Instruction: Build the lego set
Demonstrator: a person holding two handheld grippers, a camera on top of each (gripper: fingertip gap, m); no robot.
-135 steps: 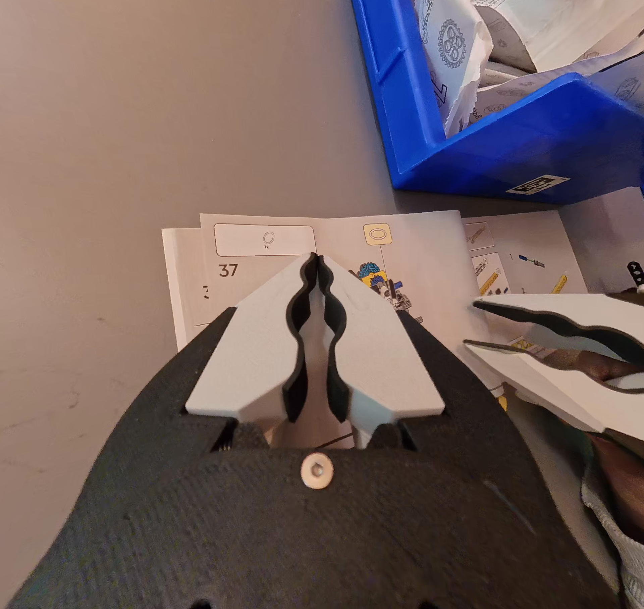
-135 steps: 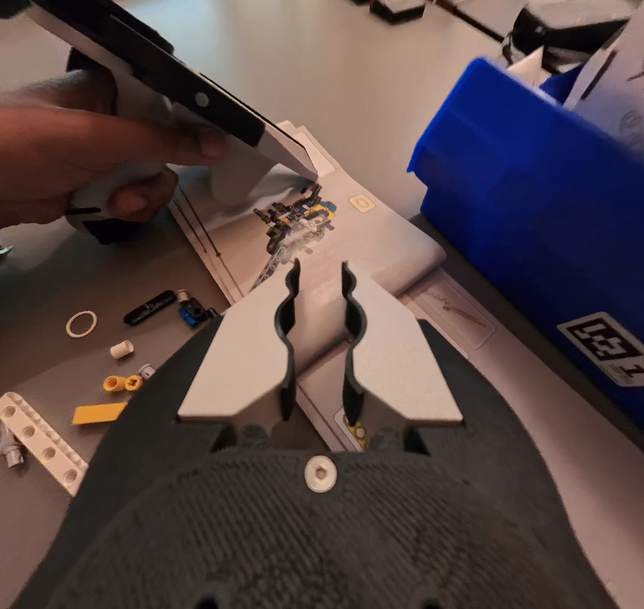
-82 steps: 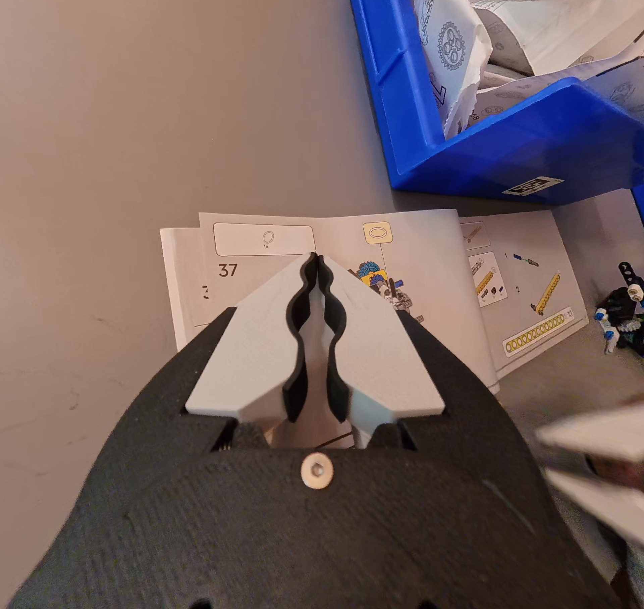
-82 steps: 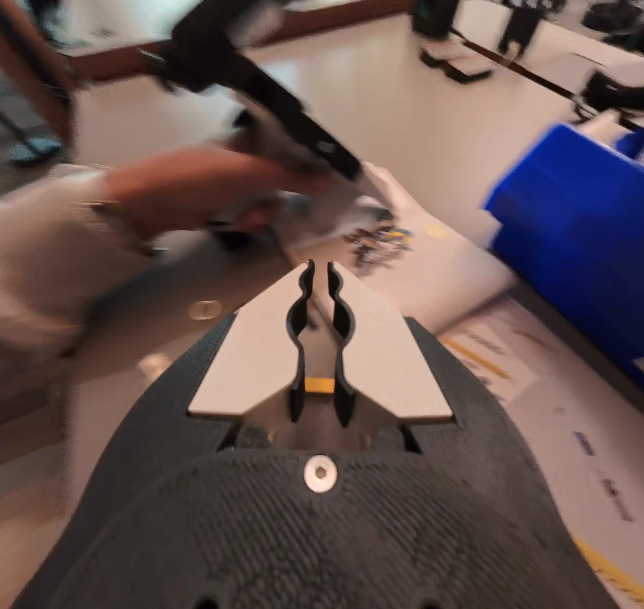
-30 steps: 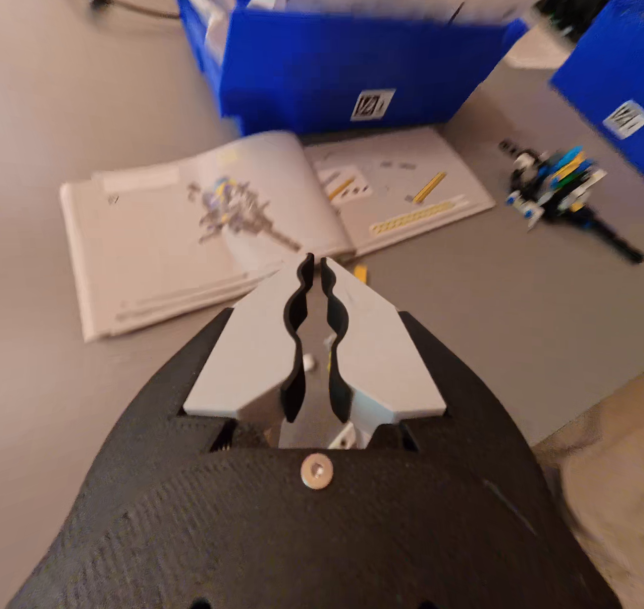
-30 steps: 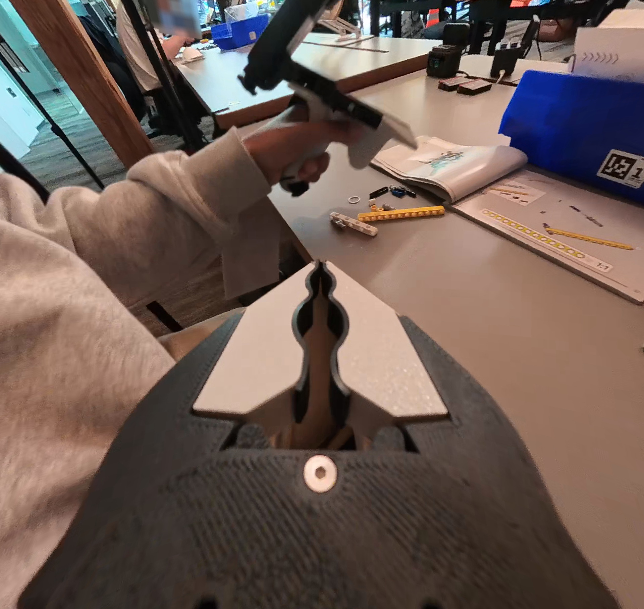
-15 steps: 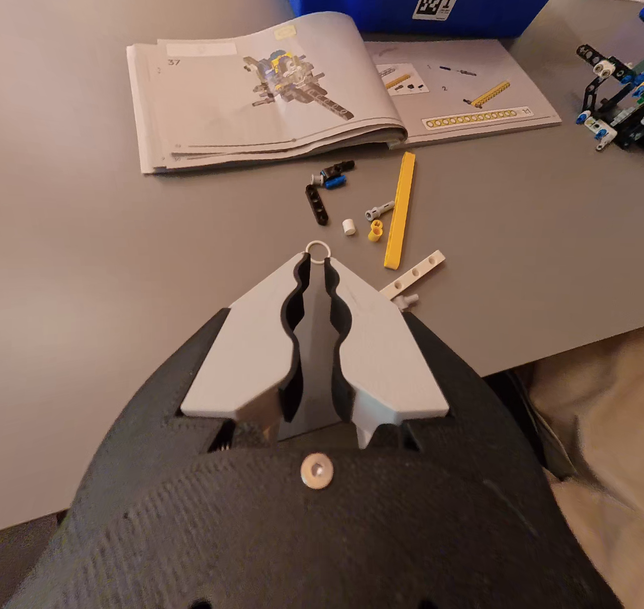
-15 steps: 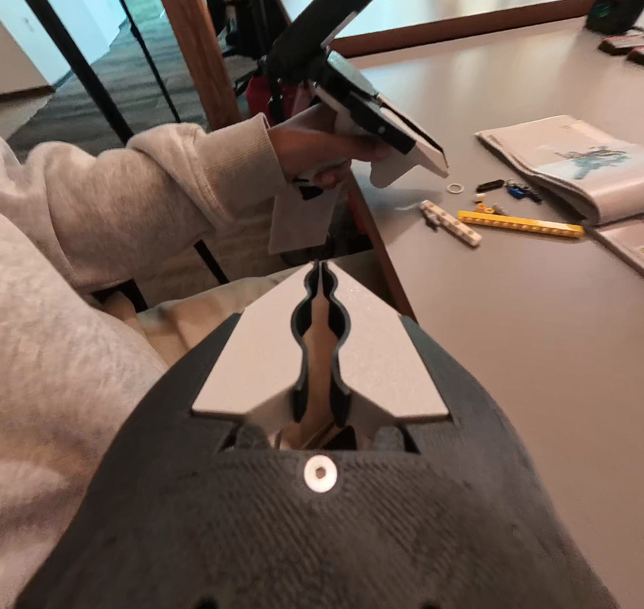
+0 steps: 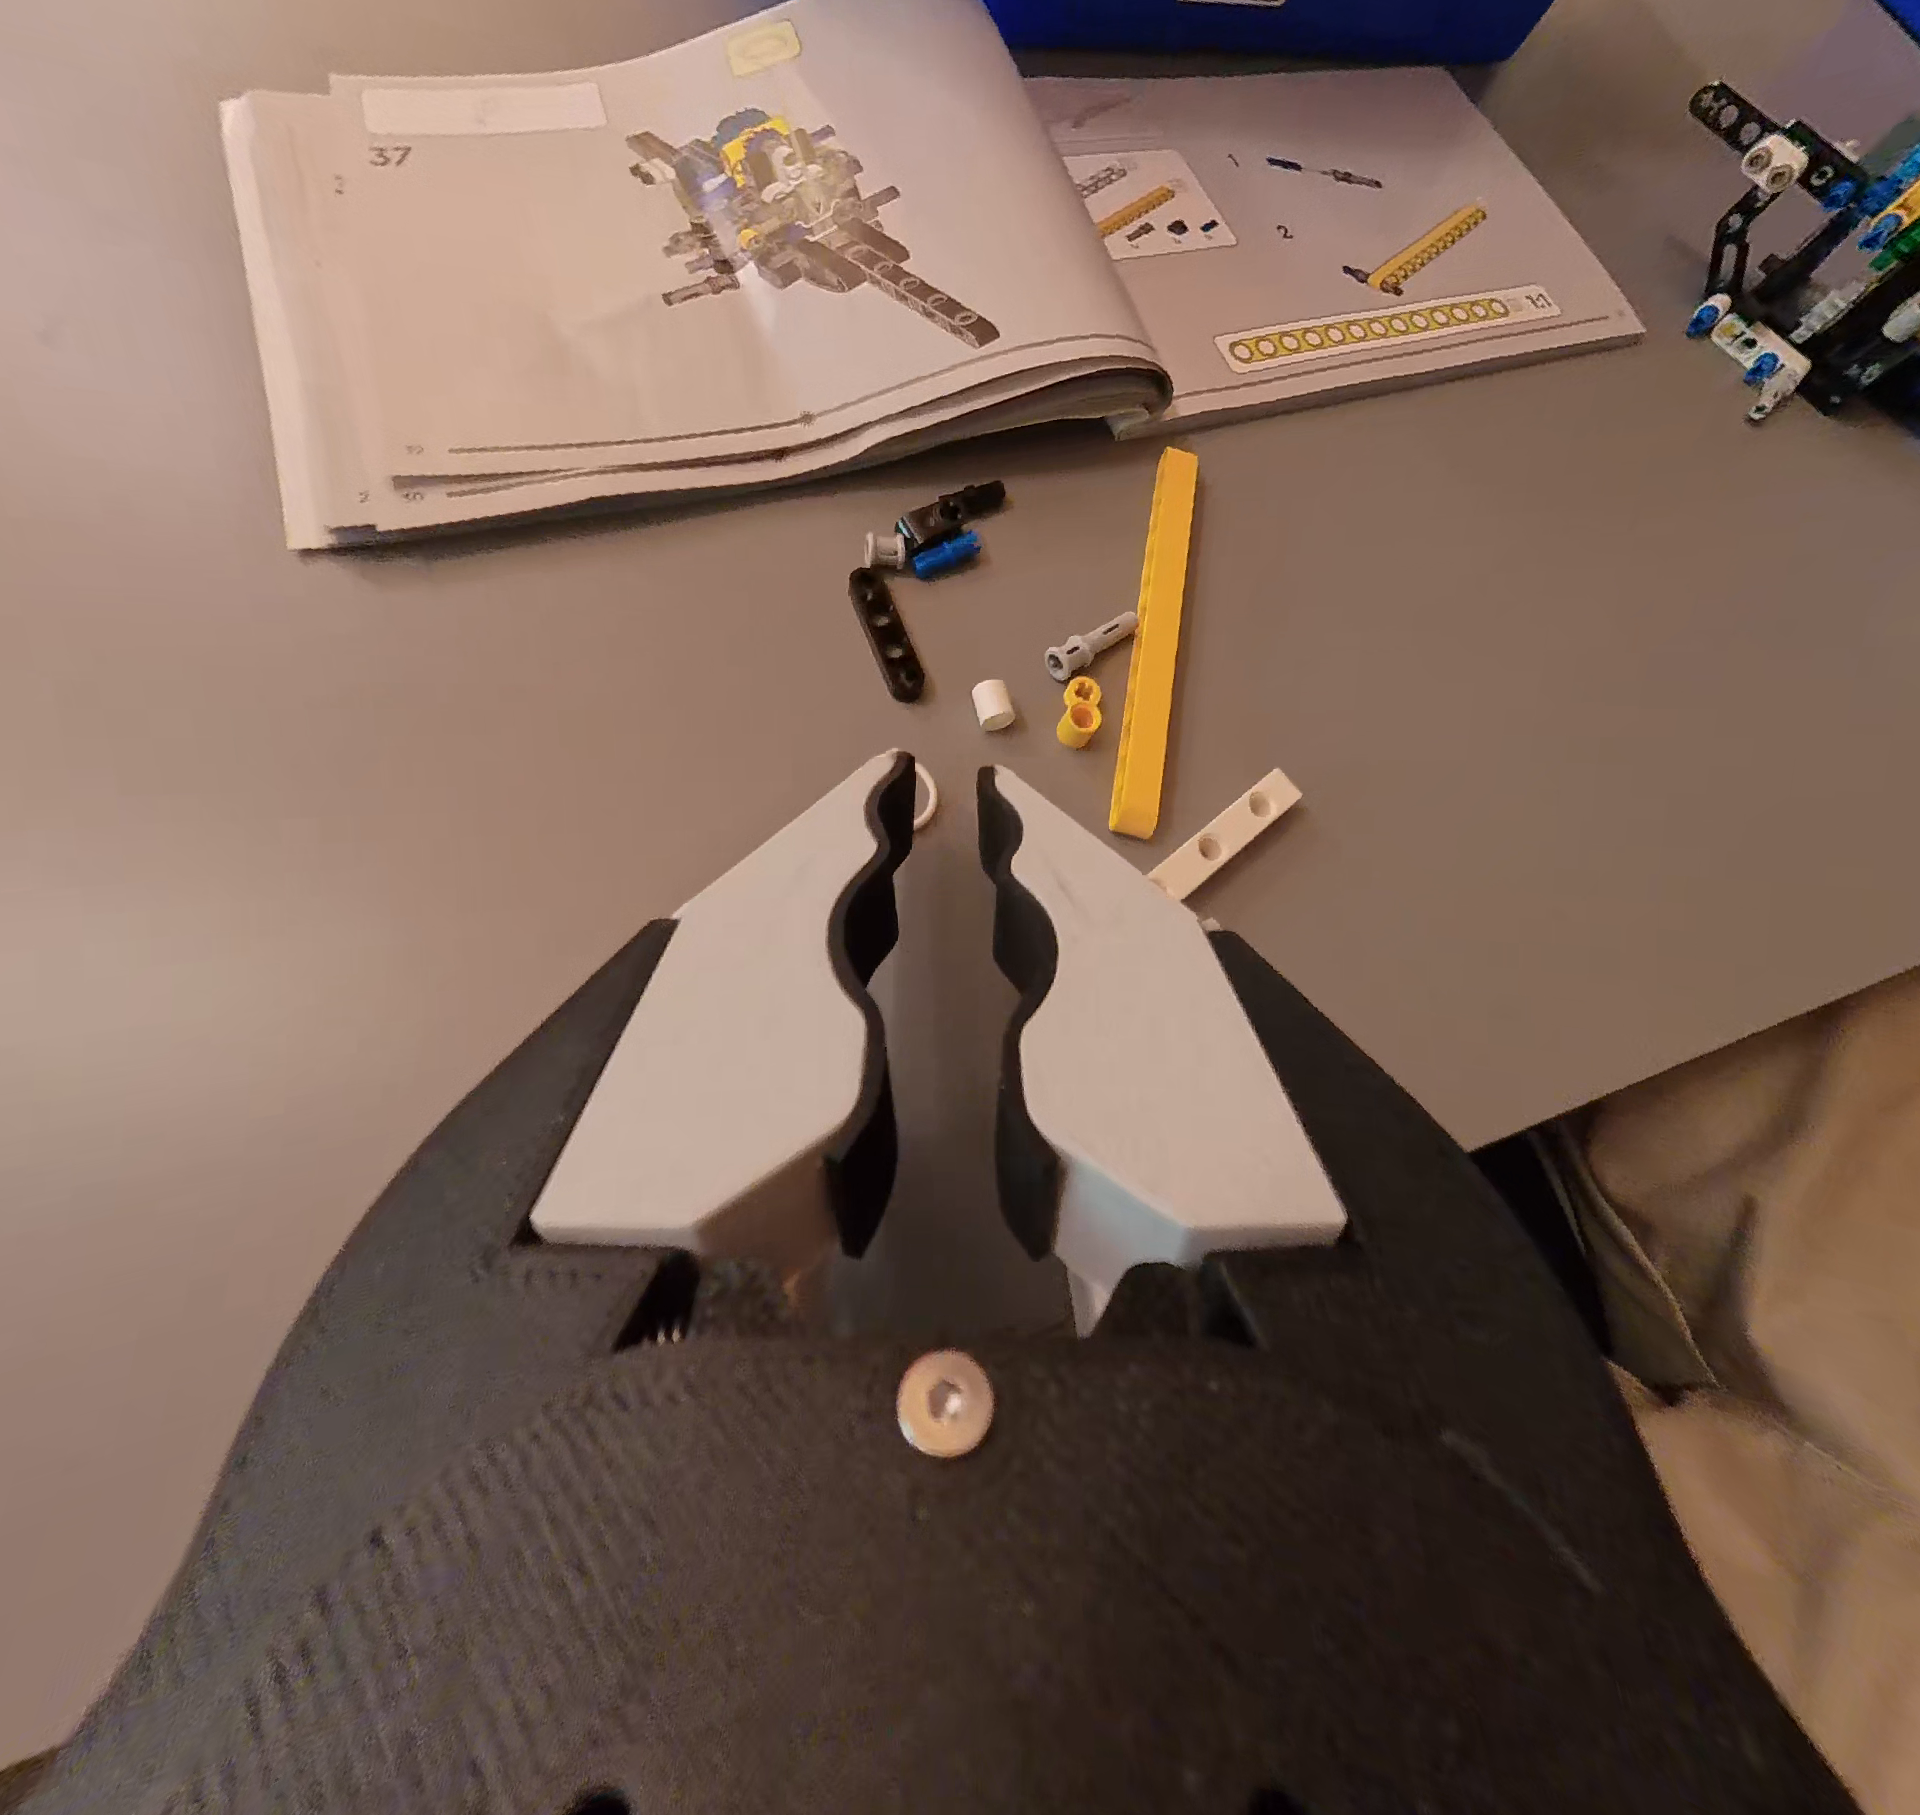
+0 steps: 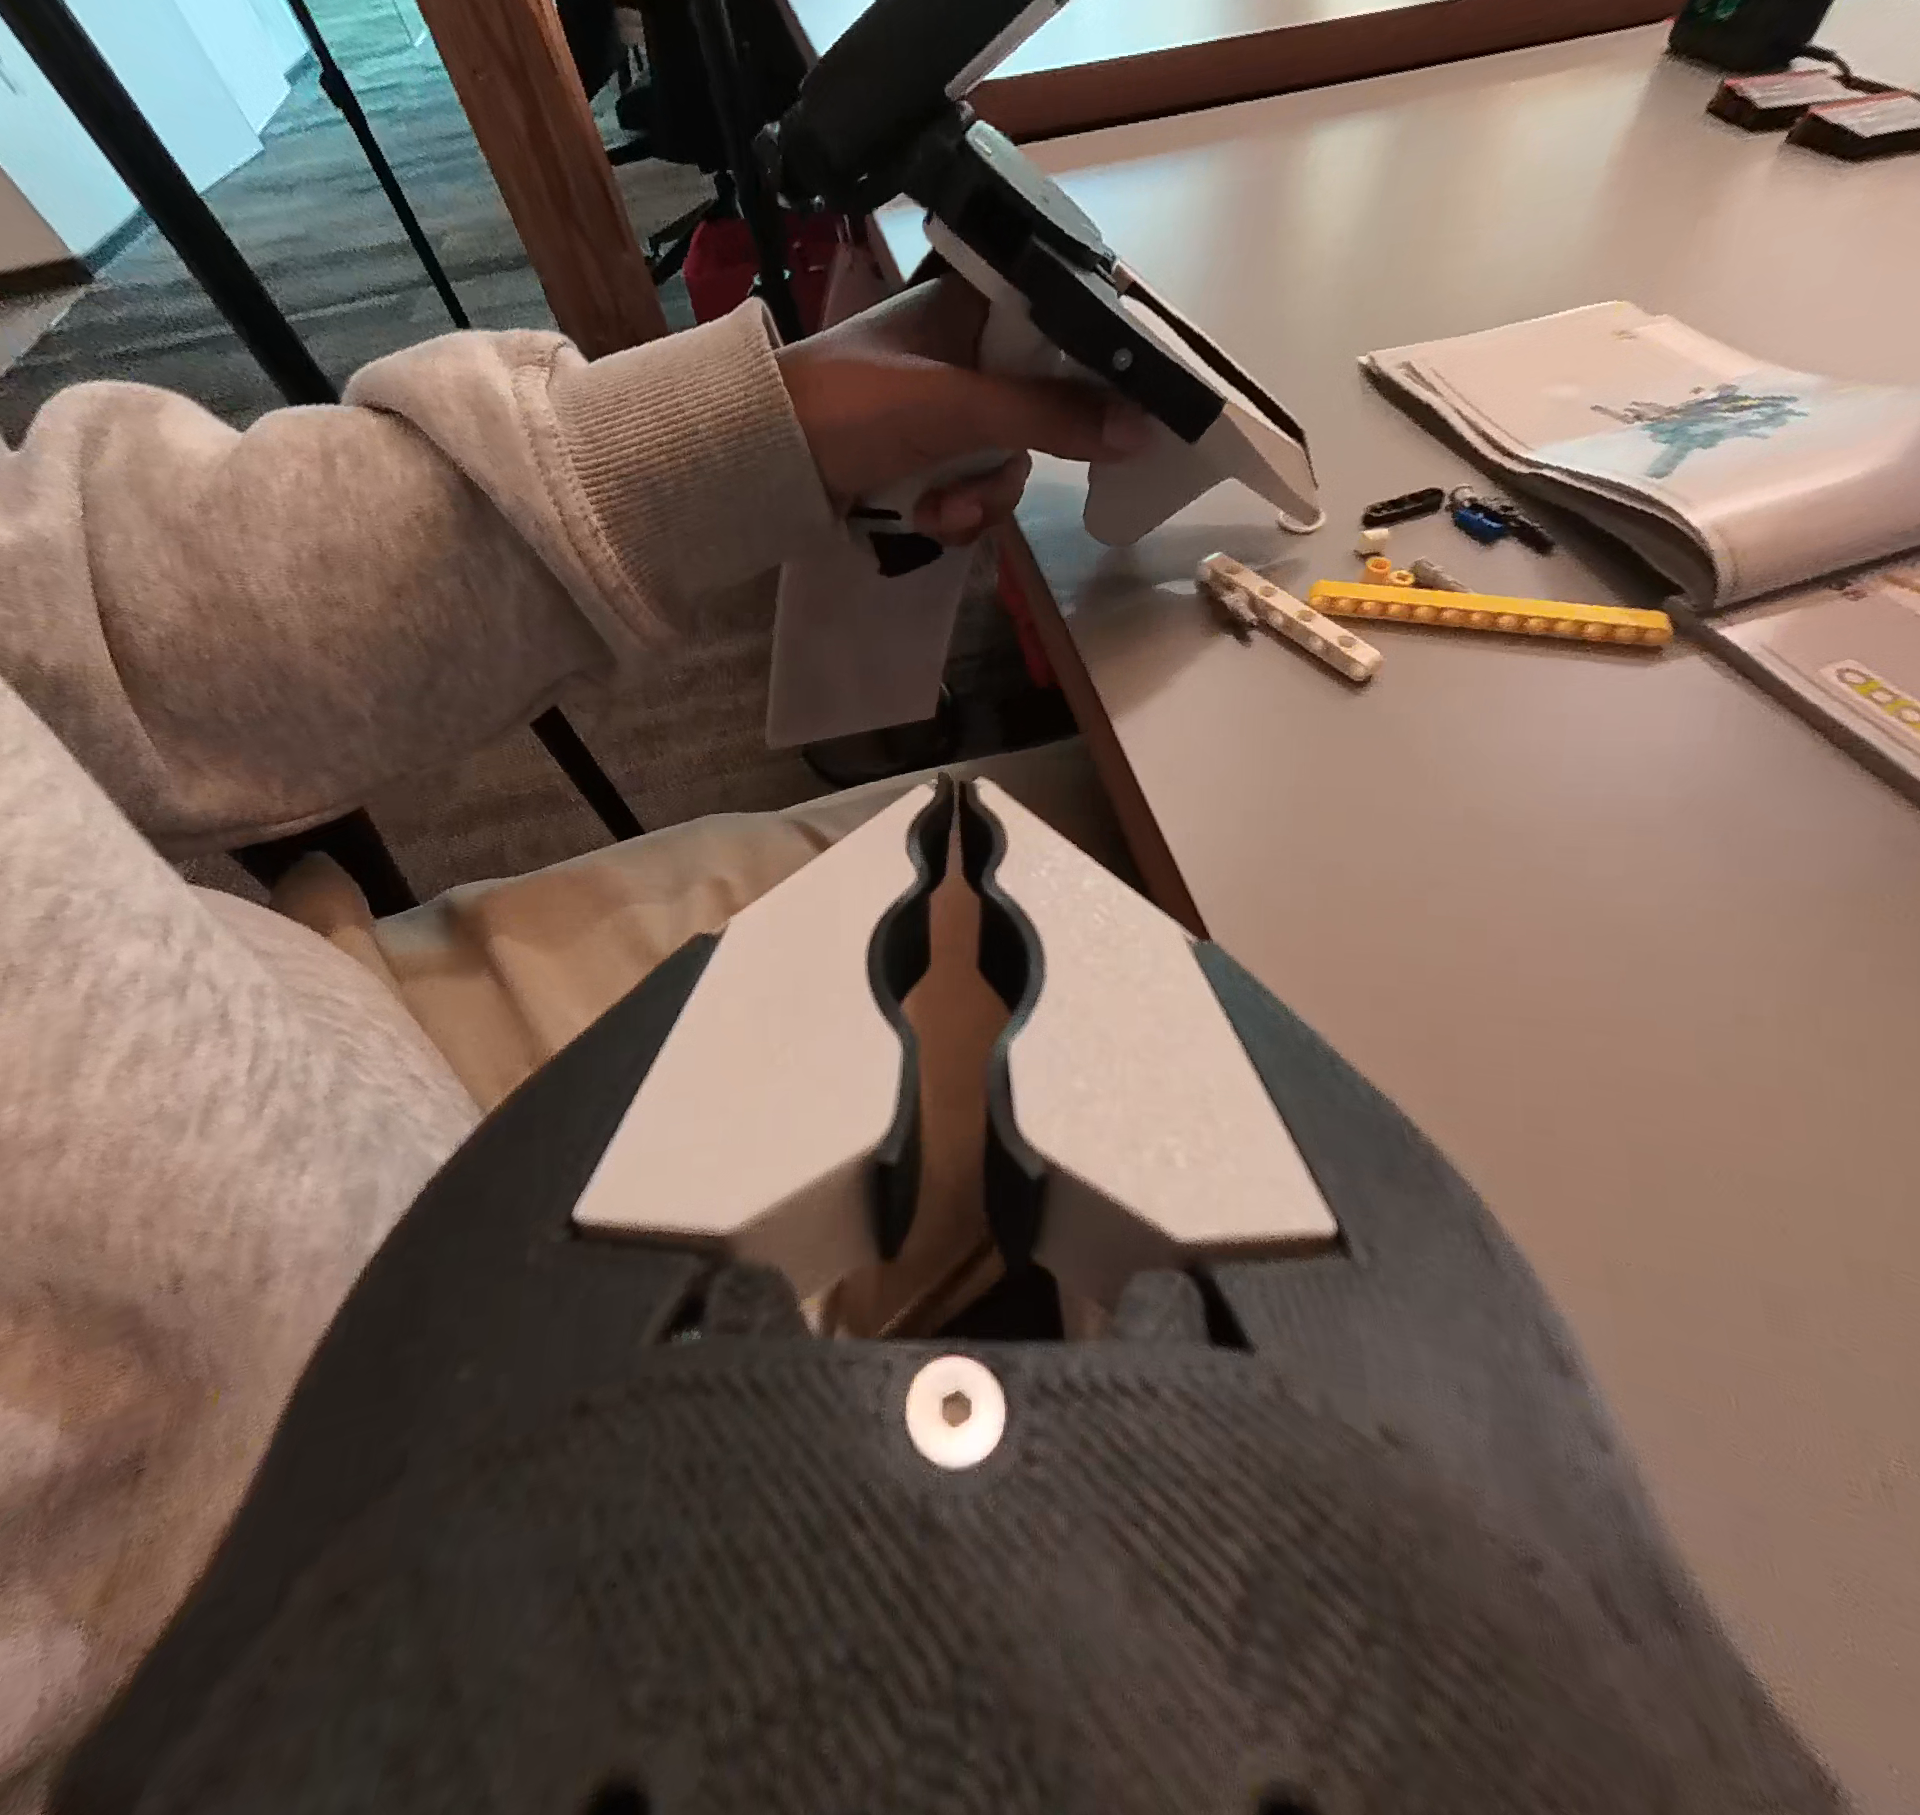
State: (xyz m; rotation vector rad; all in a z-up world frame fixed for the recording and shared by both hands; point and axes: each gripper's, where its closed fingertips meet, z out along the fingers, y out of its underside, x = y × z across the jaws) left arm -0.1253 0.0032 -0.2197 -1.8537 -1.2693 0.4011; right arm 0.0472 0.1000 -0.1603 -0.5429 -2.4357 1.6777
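Half a second ago the left hand-held gripper [image 9: 945, 778] had its fingers nearly together over the small white ring [image 9: 924, 791]; now they have parted a little and come lower, with the ring just inside the left fingertip. The right hand-held gripper [image 10: 956, 794] has barely shifted: it hangs off the desk [image 9: 416, 778] edge over the person's lap, clenched on nothing.

From the left, the open instruction booklet [image 9: 665, 259] lies at the far side of the desk. Nearer, the loose parts sit in a cluster: a black short beam [image 9: 886, 633], a blue pin [image 9: 945, 555], a white bush [image 9: 993, 703], a yellow connector [image 9: 1078, 716], a grey axle pin [image 9: 1089, 643], the long yellow beam [image 9: 1153, 643] and a white beam [image 9: 1226, 835]. The partly built model [image 9: 1818, 259] stands at the far right.

The step in hand looks like picking up the ring. It is thin and flat, so the fingertips should straddle it squarely, touch down on the desk, and close slowly so that it does not skid away or flip out.
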